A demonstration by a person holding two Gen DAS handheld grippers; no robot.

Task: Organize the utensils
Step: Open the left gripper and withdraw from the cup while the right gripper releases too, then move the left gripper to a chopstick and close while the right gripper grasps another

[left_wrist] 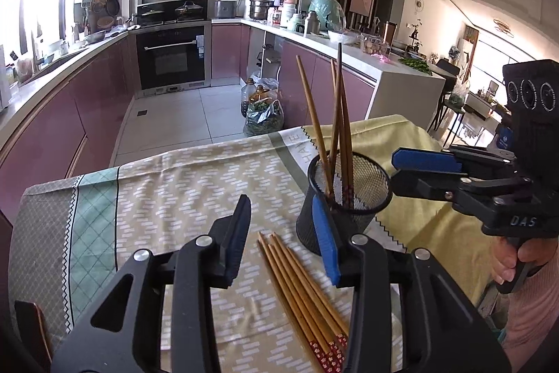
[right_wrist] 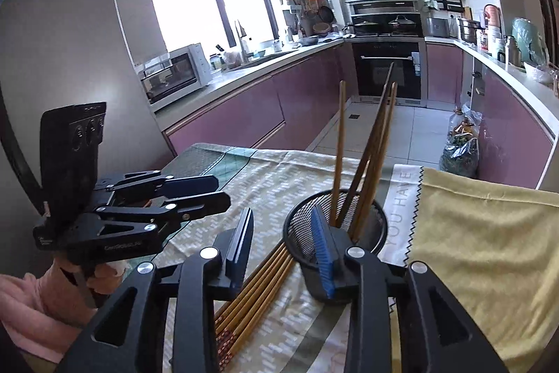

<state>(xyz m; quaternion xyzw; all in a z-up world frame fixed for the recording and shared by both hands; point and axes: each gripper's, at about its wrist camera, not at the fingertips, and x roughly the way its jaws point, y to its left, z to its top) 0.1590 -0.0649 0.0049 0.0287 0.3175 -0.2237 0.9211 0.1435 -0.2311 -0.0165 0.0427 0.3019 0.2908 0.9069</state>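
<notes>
Left gripper (left_wrist: 284, 233) spread, jaws apart with nothing pinched, blue pad facings showing on the inner sides. Just below and between those jaws, a bundle of loose chopsticks (left_wrist: 302, 296) flat on the tablecloth (left_wrist: 167, 184), plain tips toward the holder, red patterned ends nearest the camera. Right gripper (right_wrist: 284, 247) likewise parted and holding nothing, the same bundle (right_wrist: 255, 289) running up between its fingers. Right-hand finger of each gripper overlapping the black mesh holder (left_wrist: 347, 194) in the picture; real contact impossible to judge. Holder upright on the cloth, just beyond the loose bundle, with several standing chopsticks (left_wrist: 337, 117) inside, leaning at different angles, handle ends down in the mesh. From the left wrist view, right gripper at the frame's right edge, "DAS" moulded in its black body, a hand (left_wrist: 513, 263) wrapped round the grip below. From the right wrist view, left gripper (right_wrist: 209, 194) off to the left, small white lettering on its body too blurred to read. On the cloth's white band beside the holder, "YOU HAVE" printed, a yellow panel (right_wrist: 489, 233) beyond its zigzag edge. Farther out, purple kitchen cabinets (left_wrist: 70, 114), a built-in oven (left_wrist: 171, 58), a white toaster oven (right_wrist: 174, 76) on the counter.
</notes>
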